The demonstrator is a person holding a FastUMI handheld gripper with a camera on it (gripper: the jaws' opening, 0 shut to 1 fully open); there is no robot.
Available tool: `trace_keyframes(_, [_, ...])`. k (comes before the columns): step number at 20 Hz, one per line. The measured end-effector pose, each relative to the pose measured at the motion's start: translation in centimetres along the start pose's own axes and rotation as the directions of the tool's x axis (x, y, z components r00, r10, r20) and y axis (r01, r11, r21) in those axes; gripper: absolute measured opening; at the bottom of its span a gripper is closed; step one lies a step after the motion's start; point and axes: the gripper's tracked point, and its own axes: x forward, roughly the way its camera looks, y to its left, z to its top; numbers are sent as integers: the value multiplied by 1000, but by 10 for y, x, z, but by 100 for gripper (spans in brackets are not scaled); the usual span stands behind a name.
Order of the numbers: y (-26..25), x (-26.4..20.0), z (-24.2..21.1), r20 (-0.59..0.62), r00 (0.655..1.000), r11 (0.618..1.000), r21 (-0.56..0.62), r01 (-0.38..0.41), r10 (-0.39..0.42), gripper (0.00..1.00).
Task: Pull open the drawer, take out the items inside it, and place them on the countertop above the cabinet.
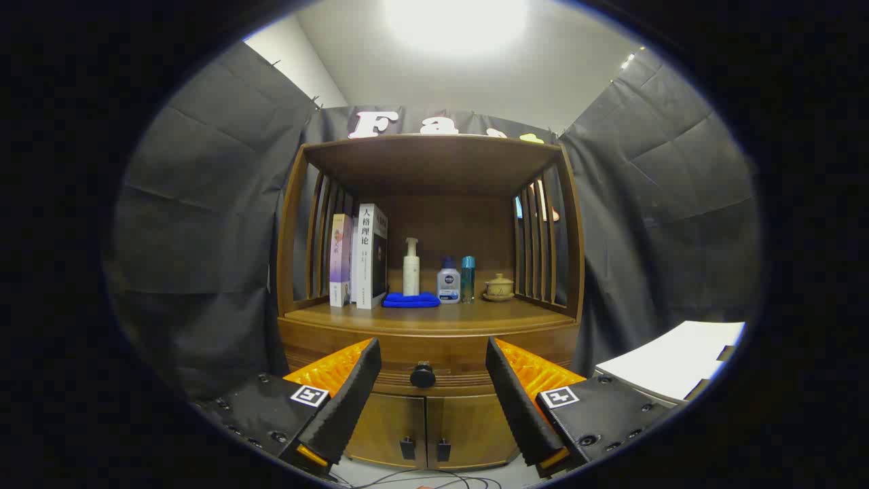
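Drawer [428, 363] sits shut in the wooden cabinet [434, 421], just under the countertop [475, 316] and above two small doors; its round dark knob [422, 375] lies between and beyond the fingers; the gripper [431, 390] is spread wide, holding nothing; the knob looks small, hard and perhaps slippery, so pinch it squarely and pull straight; the drawer is likely stiff wood, sliding with some drag; books [360, 258], bottles and a blue cloth [411, 299] already crowd the countertop.

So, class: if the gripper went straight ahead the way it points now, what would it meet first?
Probably the drawer knob, centred between the open gripper fingers on the closed drawer front; depth is unclear.
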Motion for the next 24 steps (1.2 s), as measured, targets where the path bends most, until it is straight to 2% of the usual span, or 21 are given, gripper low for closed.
trace_keyframes(10, [-27, -6, 28, 15, 998, 998, 22, 60, -60, 97])
trace_keyframes(19, [-25, -7, 36, 29, 999, 999, -22, 47, -46, 97])
trace_keyframes(24, [-23, -2, 22, 6, 999, 999, -5, 48, -48, 97])
